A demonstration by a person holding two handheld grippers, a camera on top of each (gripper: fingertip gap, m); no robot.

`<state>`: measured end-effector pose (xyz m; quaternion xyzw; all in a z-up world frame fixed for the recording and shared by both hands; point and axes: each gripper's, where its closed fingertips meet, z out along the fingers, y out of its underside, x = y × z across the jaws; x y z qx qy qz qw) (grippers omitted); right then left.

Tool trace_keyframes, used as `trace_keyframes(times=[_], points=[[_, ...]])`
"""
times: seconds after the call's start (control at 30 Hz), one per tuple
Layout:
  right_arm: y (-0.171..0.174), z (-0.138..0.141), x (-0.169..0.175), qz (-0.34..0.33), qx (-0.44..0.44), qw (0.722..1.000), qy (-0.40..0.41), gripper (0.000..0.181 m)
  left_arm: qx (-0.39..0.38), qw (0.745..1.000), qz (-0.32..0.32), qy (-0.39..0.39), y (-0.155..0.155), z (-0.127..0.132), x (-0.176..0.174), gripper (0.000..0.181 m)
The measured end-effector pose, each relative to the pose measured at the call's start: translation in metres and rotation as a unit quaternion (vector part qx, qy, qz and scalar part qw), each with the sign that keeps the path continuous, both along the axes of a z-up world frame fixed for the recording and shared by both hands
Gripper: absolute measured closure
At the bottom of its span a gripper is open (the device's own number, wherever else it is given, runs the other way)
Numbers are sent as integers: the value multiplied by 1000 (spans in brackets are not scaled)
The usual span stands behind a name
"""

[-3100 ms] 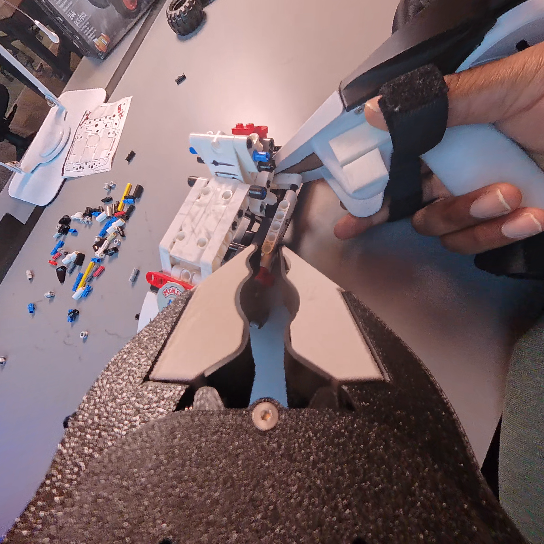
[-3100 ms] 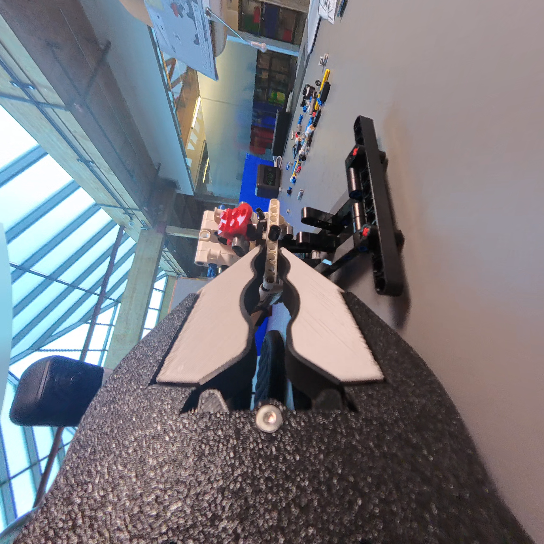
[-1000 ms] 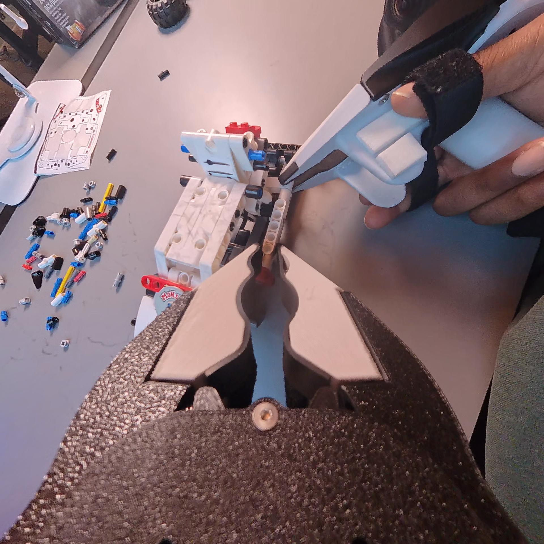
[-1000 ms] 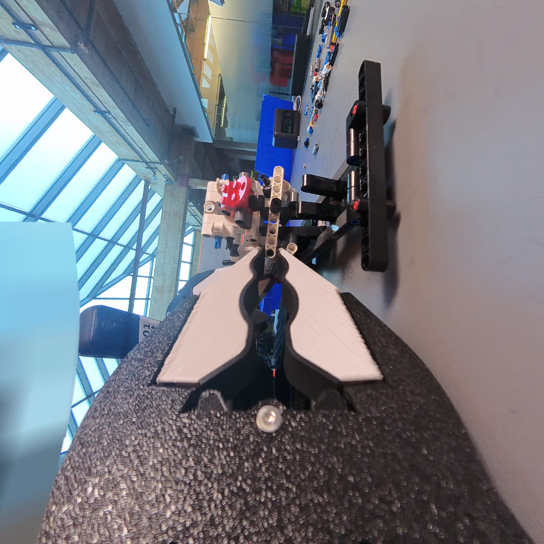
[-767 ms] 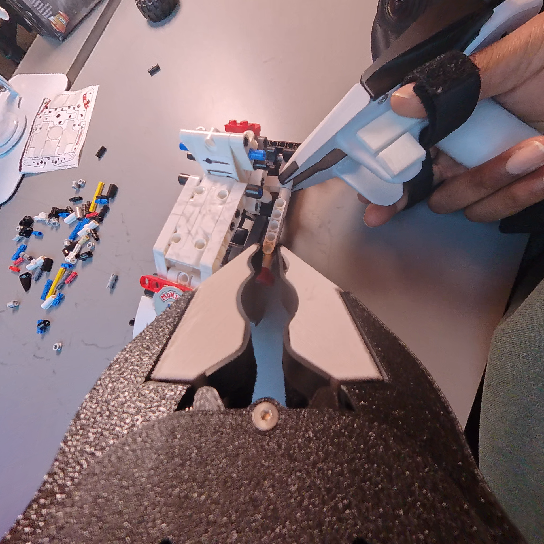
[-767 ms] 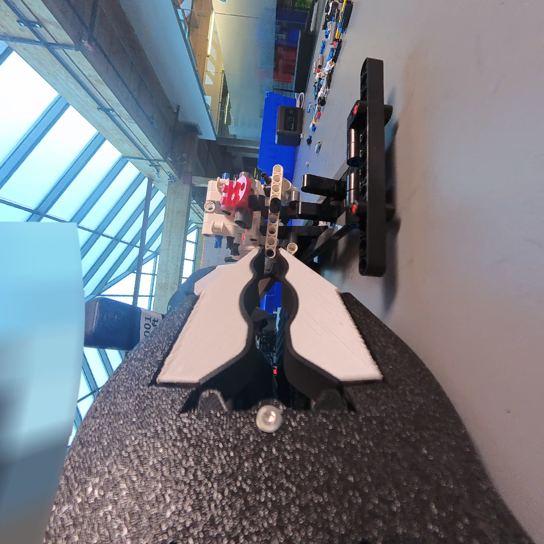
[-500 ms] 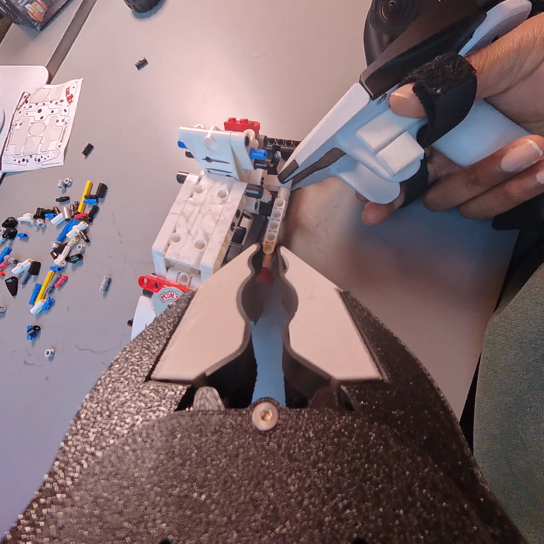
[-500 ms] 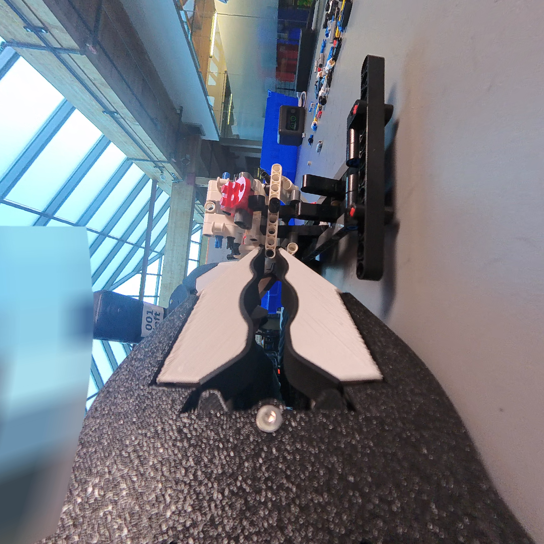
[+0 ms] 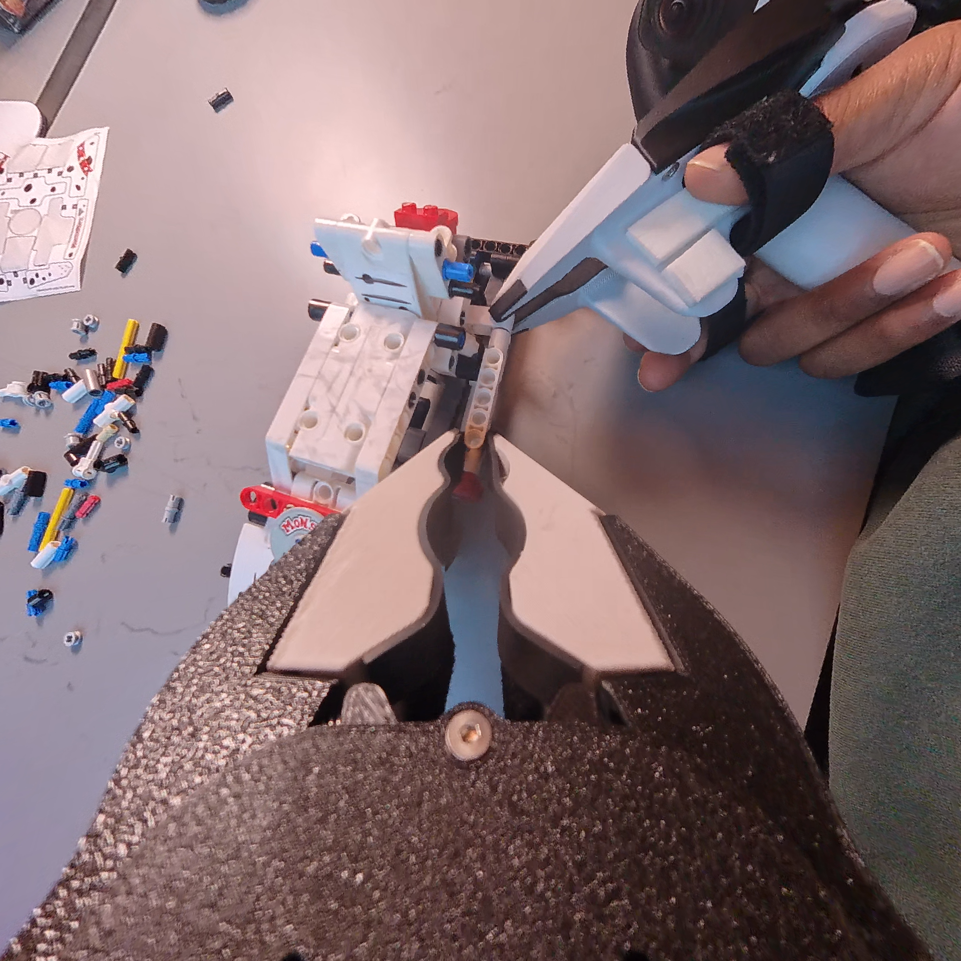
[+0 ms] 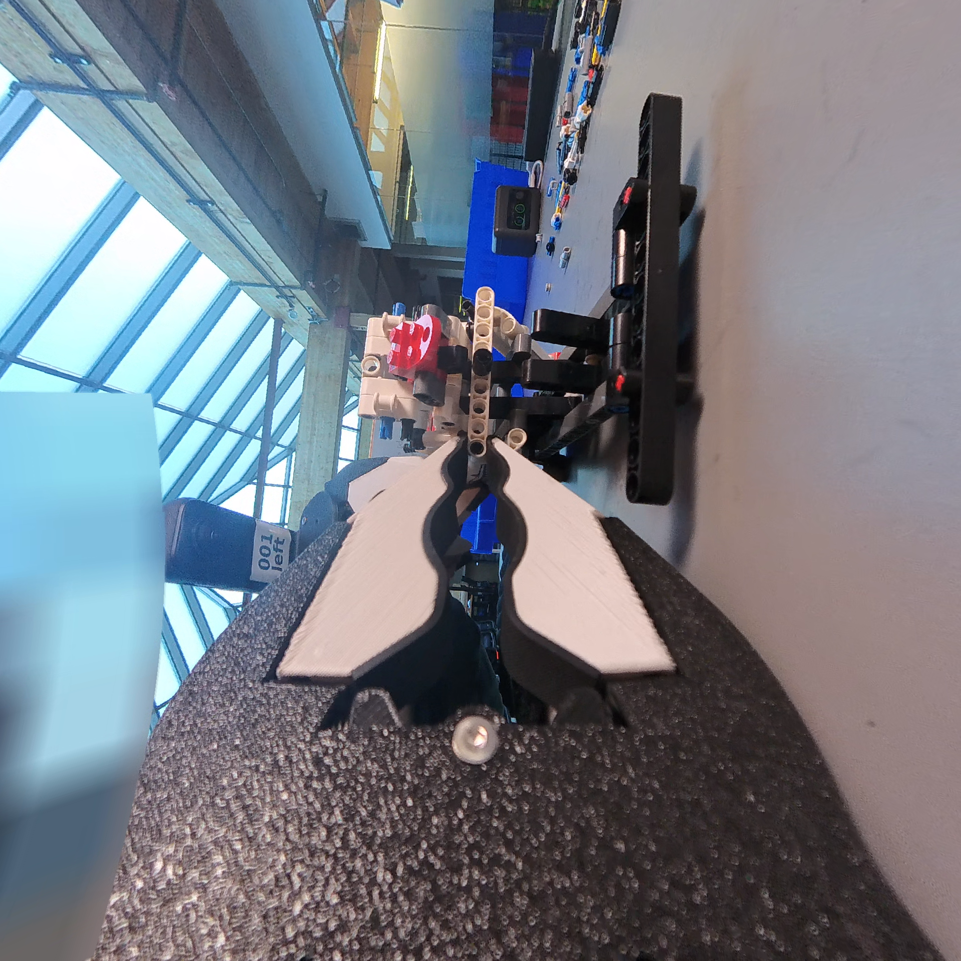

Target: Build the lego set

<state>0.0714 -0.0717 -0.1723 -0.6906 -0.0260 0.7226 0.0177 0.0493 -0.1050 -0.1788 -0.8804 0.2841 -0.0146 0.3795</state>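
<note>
While the half-built lego model [image 9: 364, 374] lies on the grey desk [image 9: 650, 520], I pinch both ends of its pale perforated beam [image 9: 483, 395]. In the left wrist view my left gripper [image 9: 470, 442] has its fingers [image 9: 395, 520] pressed in on the near end of that beam, which runs away toward 12 o'clock from the tips; a small red piece [image 9: 466, 489] sits in the hollow just behind them. My right gripper [image 9: 507, 317] comes in from 2 o'clock, held by my hand [image 9: 858, 260], its fingers closed on the beam's far end. The white body of the model lies at 11 o'clock from my left tips, touching the beam's side. Loose small parts [image 9: 78, 405] are scattered well apart at 9 o'clock, with a printed sheet [image 9: 41, 208] at 10 o'clock.

In the right wrist view, the same beam [image 10: 481, 374] sticks out toward 12 o'clock from between my right fingers [image 10: 561, 561], and a long black beam [image 10: 655, 291] of the model rests against the desk at 2 o'clock.
</note>
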Motion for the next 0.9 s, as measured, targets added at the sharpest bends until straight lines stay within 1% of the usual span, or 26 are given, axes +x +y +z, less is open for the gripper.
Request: trace_keyframes(times=[0.9], points=[[-1,0,0,0,3,1000,0,177,-11,1000,-15,-8,-1,0,0,175]])
